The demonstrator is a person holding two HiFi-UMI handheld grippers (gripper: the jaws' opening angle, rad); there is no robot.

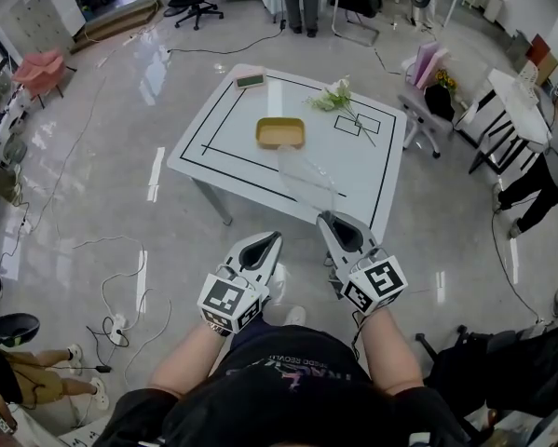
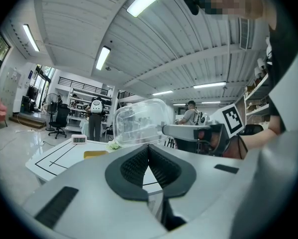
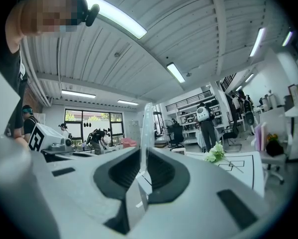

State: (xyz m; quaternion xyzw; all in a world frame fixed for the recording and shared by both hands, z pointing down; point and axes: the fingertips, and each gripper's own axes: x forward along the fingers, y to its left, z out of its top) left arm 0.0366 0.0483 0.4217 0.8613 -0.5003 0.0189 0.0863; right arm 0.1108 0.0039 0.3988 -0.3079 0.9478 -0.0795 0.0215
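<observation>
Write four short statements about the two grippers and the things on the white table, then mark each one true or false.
1. The right gripper is shut on the rim of a clear plastic lid. True.
2. The left gripper holds the yellow tray. False: its jaws are shut on nothing, and the tray lies on the white table, apart from both grippers.
3. The flowers lie on the table, their stems reaching to a small taped rectangle. True.
4. The small digital clock stands at the table's near edge, next to the grippers. False: it stands at the far edge, beyond the tray.
</observation>
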